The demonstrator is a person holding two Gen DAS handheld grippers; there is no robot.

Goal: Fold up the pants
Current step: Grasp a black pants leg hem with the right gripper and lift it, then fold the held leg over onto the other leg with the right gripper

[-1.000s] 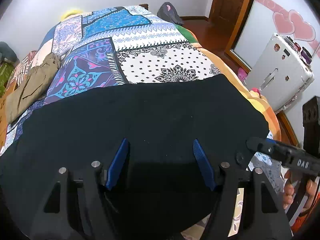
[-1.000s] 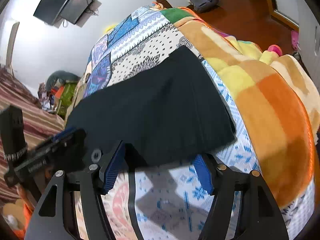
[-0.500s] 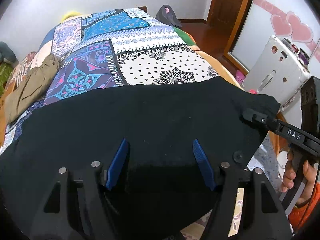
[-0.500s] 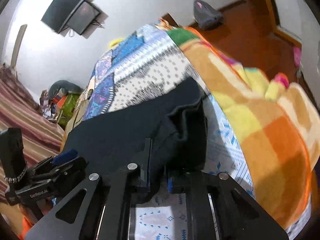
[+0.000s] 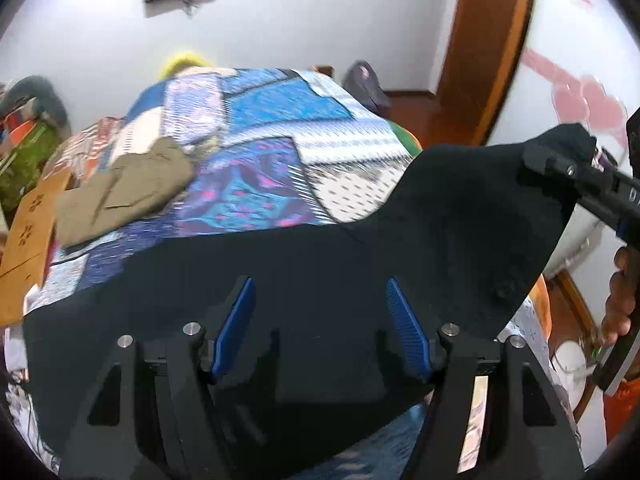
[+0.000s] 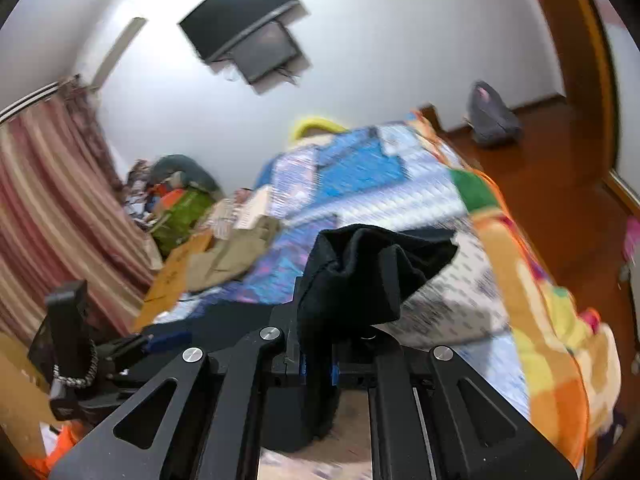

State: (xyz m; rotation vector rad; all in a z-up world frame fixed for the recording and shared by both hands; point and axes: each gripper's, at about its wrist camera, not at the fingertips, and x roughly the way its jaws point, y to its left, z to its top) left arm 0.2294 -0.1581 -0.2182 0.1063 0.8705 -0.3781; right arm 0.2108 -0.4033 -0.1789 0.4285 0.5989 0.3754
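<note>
We see a bed under a patchwork quilt (image 5: 264,152), with a wall-mounted TV (image 6: 244,48) on the far white wall. The black pants (image 5: 280,264) lie across the near end. Our right gripper (image 6: 316,360) has clamped its jaws on the pants' right corner, bunched and lifted off the quilt. Our left gripper (image 5: 320,328) hovers open over the black cloth. Khaki trousers (image 5: 120,192) lie far left.
</note>
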